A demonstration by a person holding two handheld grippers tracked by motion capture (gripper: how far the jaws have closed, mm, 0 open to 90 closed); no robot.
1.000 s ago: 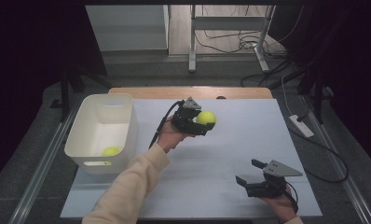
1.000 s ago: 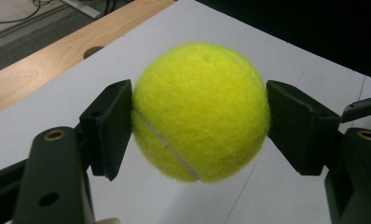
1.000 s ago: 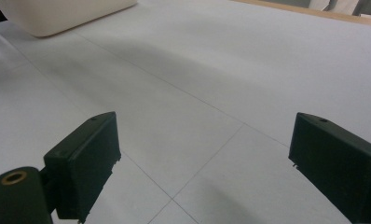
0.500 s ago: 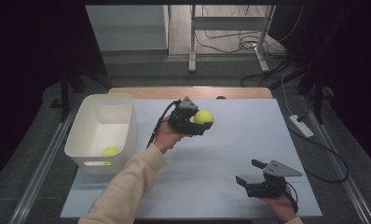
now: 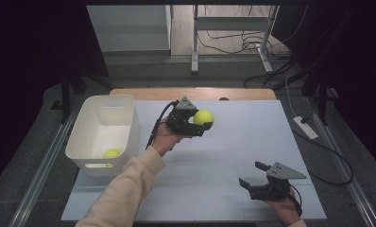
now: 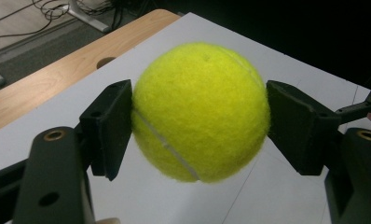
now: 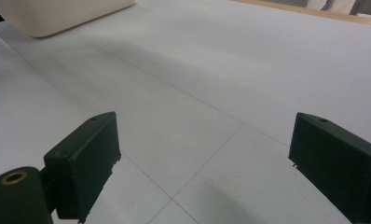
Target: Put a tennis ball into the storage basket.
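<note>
A yellow tennis ball [image 5: 204, 117] hangs above the white table sheet, and my left gripper [image 5: 201, 122] is shut on it. In the left gripper view both black pads [image 6: 110, 126] press the sides of the ball [image 6: 200, 109]. A second tennis ball [image 5: 112, 153] lies inside the white bin [image 5: 129, 124] at the left. My right gripper [image 5: 253, 175] rests low near the table's front right, open, jaws pointing left. The right gripper view has its wide-apart jaws [image 7: 201, 163] over bare sheet with nothing between them.
A wooden table edge [image 5: 243, 93] runs along the back of the white sheet [image 5: 252, 137]. The bin's corner [image 7: 58, 18] appears at the upper left of the right gripper view. Cables and a desk frame stand on the floor beyond.
My left gripper with the ball has shifted slightly left, toward the bin. The right gripper has stayed put.
</note>
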